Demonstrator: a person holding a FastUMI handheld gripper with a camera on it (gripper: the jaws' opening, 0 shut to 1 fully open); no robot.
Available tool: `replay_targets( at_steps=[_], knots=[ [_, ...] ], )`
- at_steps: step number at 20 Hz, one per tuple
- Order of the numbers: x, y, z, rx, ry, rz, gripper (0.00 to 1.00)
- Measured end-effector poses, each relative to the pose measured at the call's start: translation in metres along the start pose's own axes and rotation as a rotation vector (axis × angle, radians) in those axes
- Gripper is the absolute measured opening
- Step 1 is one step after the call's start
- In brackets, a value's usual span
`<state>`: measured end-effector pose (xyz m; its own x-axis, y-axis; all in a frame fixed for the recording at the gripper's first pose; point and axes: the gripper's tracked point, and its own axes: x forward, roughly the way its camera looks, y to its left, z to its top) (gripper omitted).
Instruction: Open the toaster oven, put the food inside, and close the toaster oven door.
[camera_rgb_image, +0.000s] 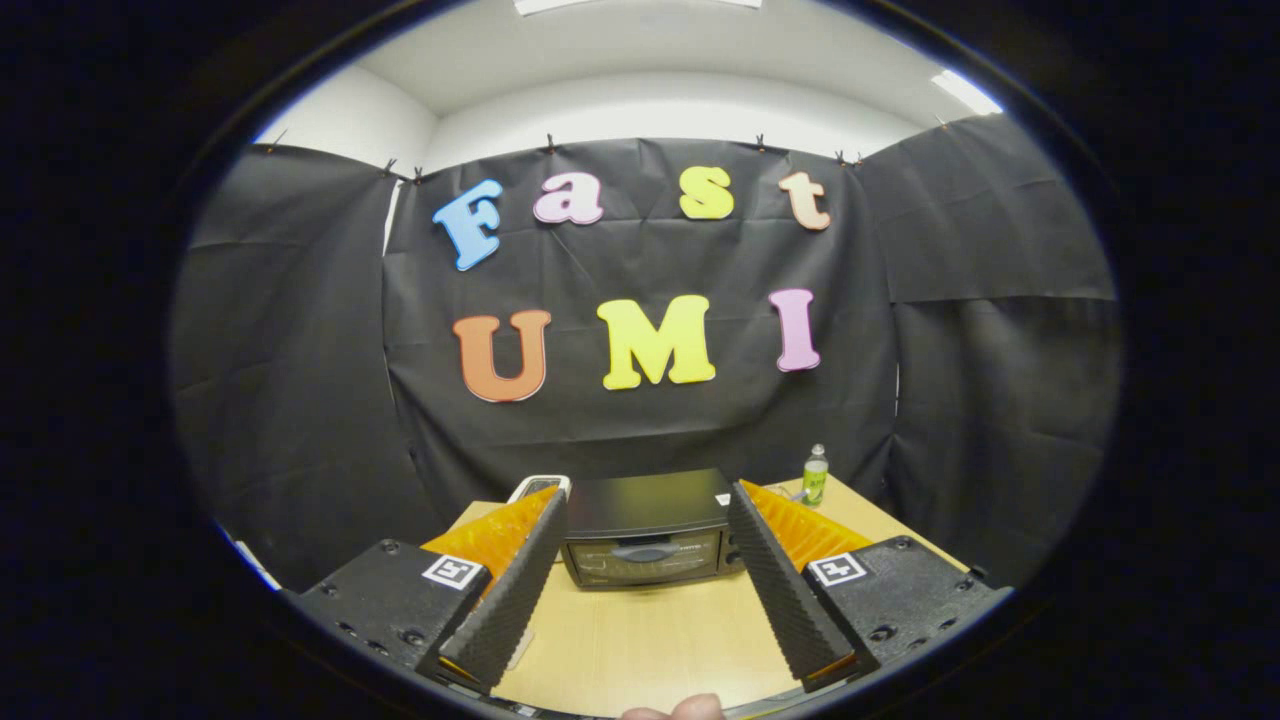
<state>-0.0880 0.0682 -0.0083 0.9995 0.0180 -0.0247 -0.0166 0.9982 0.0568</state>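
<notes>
A black toaster oven (648, 528) stands on the wooden table (650, 640), beyond my fingers and framed between their tips. Its glass door with a handle faces me and is closed. My gripper (648, 505) is open, held well back from the oven with nothing between the fingers (515, 590). I cannot make out the food for sure; a white-rimmed object (537, 487) peeks out behind the left finger.
A small green bottle (815, 476) stands on the table to the right of the oven, near the back. A fingertip of a person's hand (680, 708) shows close below the gripper. Bare wood lies between my fingers and the oven.
</notes>
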Motion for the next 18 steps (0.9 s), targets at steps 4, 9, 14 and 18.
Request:
replay_targets(
  at_steps=[4, 9, 14, 18],
  knots=[
    [0.0037, 0.0016, -0.0035, -0.006, 0.019, 0.003, 1.00],
    [0.0066, 0.0003, -0.0040, 0.008, 0.023, 0.002, 1.00],
    [0.0059, -0.0015, -0.0048, 0.016, 0.027, -0.010, 1.00],
    [0.0069, -0.0010, -0.0071, 0.017, 0.037, -0.012, 1.00]
  ],
)
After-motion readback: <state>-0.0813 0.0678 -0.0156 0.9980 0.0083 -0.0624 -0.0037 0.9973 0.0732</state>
